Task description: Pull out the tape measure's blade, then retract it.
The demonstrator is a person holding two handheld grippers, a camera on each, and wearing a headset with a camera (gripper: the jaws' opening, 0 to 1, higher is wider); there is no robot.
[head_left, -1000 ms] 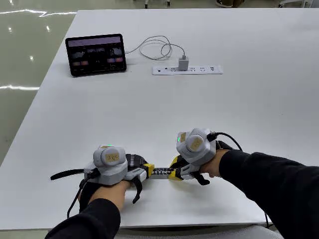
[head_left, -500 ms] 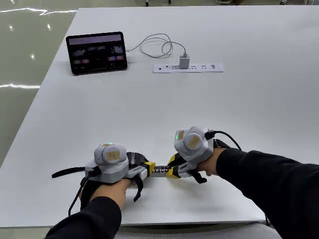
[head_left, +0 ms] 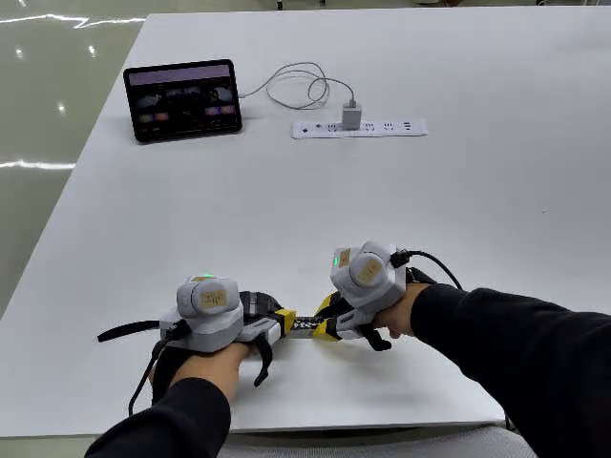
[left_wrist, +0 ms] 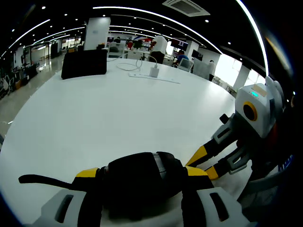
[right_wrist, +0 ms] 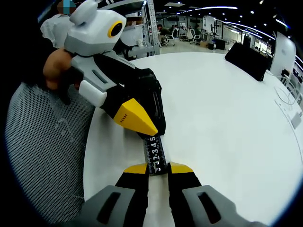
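Observation:
The black tape measure case [left_wrist: 142, 182] sits between my left gripper's yellow-tipped jaws, and the left gripper [head_left: 272, 322] is shut on it near the table's front edge. A short stretch of numbered blade [right_wrist: 155, 152] runs out of the case [right_wrist: 152, 106] to my right gripper [right_wrist: 156, 169], which is shut on the blade's end. In the head view the two grippers face each other, with the blade [head_left: 302, 328] bridging the small gap to the right gripper [head_left: 322, 330]. The case's black wrist strap [head_left: 122, 333] trails left.
A dark tablet [head_left: 182, 99] stands at the far left of the white table [head_left: 458, 191]. A white power strip [head_left: 359, 128] with a charger and coiled cable [head_left: 304, 91] lies at the back centre. The table's front edge is close below the grippers.
The right gripper has moved slightly left toward the left gripper, so the exposed blade between them is shorter. The left gripper has stayed put.

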